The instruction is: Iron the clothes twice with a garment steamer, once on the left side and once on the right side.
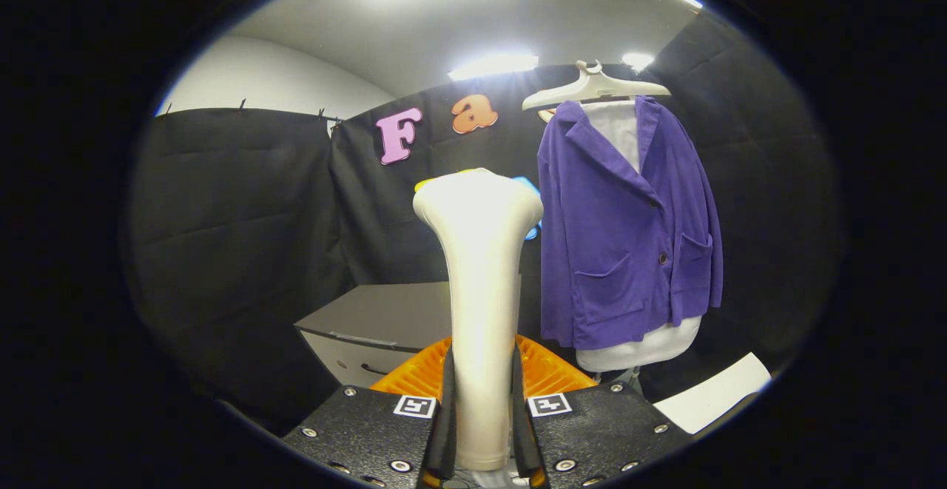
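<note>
In the gripper view, the gripper [482, 400] has both fingers [447, 407] pressed against the handle of the white garment steamer [481, 282], which stands upright between them, its wide head at the top. Beyond the steamer and off to the right, well apart from it, a purple jacket [625, 230] hangs on a white hanger [592, 88] over a white form. A grey cabinet [381, 322] sits behind the fingers to the left

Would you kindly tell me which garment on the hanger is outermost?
The purple jacket; it hangs open over the white garment, beyond the gripper shut on the steamer.
</note>
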### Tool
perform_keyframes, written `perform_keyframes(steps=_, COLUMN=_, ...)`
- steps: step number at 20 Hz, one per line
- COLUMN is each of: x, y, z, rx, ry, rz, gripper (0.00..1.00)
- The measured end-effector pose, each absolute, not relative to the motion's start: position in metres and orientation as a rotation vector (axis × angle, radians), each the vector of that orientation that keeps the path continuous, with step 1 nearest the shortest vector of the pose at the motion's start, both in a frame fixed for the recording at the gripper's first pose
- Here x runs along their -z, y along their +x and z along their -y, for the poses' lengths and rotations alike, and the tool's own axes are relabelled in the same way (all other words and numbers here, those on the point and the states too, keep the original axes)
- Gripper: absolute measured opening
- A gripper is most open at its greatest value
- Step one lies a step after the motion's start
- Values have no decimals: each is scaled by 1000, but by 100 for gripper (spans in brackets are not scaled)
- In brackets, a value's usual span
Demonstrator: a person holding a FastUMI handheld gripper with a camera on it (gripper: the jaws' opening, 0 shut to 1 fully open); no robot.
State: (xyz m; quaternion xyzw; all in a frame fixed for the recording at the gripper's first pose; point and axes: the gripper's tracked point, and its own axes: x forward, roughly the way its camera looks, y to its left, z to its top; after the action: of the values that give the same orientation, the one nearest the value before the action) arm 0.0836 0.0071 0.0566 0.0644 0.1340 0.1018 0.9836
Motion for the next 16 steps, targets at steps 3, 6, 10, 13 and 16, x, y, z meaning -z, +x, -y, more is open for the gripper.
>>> perform_keyframes(steps=3, x=-86, y=98, z=3, rx=-185, ry=116, rz=-221, gripper=31)
perform_keyframes(steps=6, x=-112, y=135, z=14, rx=-170, ry=109, rz=-183, gripper=31)
perform_keyframes(steps=10, x=-143, y=178, z=33, rx=-131, ry=93, rz=-138, gripper=31)
perform_keyframes(steps=13, x=-162, y=213, z=47, rx=-100, ry=94, rz=-107, gripper=31)
perform_keyframes(steps=16, x=-171, y=244, z=69, rx=-51, ry=91, rz=-95, gripper=31)
